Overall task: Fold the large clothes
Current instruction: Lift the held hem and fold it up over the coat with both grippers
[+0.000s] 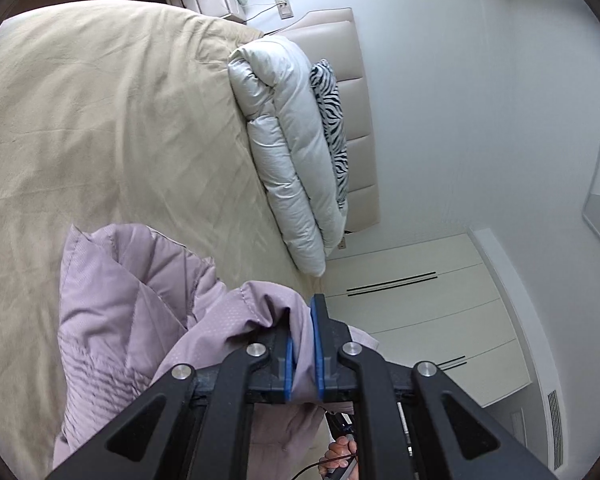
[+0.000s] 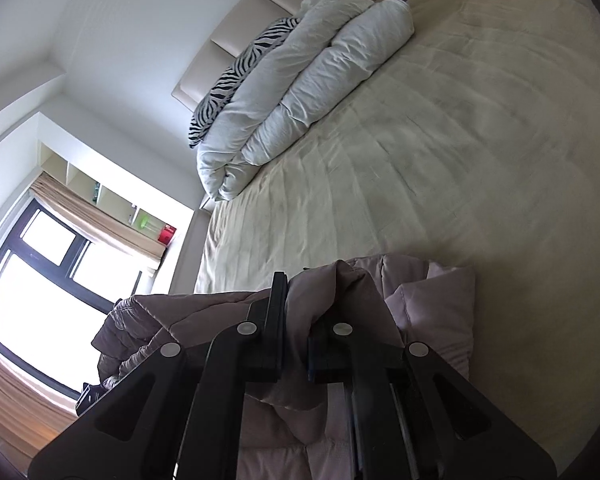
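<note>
Bedroom: the coat (image 1: 132,312) is held up over the bed (image 1: 100,128), pinched tight by the left claw (image 1: 302,344) and right claw (image 2: 296,320). Next, it probably must be laid flat there.

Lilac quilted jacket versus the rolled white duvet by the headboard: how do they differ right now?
The lilac quilted jacket is pinched by both the left gripper and the right gripper; the rolled white duvet lies untouched. The jacket hangs crumpled and unfolded near the cameras; the duvet is neatly rolled against the padded headboard. The jacket is lilac, the duvet white. Both are puffy, quilted fabric over the beige bed cover.
</note>
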{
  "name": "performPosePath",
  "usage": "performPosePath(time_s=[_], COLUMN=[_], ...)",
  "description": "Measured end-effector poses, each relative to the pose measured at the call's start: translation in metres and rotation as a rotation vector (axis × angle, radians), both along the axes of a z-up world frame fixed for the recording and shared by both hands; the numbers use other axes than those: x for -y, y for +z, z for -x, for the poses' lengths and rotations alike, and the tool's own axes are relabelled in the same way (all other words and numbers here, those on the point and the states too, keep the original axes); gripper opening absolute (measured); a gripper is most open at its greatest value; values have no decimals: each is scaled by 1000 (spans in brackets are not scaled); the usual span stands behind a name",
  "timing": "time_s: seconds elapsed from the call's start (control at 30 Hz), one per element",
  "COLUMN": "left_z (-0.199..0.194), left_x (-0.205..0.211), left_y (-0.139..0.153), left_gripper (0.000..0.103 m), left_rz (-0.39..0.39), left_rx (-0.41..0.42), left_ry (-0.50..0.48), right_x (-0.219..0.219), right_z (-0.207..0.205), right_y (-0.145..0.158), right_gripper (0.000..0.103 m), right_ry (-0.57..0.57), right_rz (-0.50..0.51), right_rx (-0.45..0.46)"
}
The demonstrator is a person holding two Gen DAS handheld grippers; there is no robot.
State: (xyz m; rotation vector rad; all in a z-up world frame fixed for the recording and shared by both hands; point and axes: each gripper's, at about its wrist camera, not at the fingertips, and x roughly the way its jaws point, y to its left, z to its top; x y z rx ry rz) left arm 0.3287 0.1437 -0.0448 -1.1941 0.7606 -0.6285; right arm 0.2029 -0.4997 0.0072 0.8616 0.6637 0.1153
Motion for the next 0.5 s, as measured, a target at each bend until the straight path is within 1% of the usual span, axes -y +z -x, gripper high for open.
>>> performPosePath(time_s=[0.1, 0.17, 0.2, 0.23, 0.27, 0.3, 0.37, 0.4, 0.43, 0.5], left_z=[-25, -36, -42, -46, -51, -54, -56, -56, -54, -48], left_x=[2, 2, 3, 4, 6, 6, 6, 6, 5, 2], left_y=[-31, -52, -61, -69, -76, -82, -85, -85, -82, -72], left_gripper=[10, 11, 13, 17, 19, 22, 30, 43, 60, 83], left_rz=[-38, -54, -59, -62, -61, -62, -57, -49, -41, -44], left_rx=[-62, -111, -132, -150, -165, -181, -186, -177, -163, -133], left_ry=[17, 25, 25, 21, 14, 13, 16, 18, 24, 52], right_x=[-4, -5, -5, -4, -5, -5, -5, -5, -4, -2], right_z=[-39, -58, -66, -74, -82, -87, -98, -102, -103, -105], right_y=[-40, -69, -82, -97, -111, -122, -140, -145, -148, -151], right_gripper=[7, 8, 8, 9, 10, 11, 12, 12, 14, 16], right_ry=[-10, -12, -15, -13, -8, -3, 6, 10, 10, 14], right_rz=[26, 7, -11, -27, -38, -45, -59, -73, -86, -112], right_rx=[-61, -102, -117, -131, -150, -170, -192, -196, -194, -182])
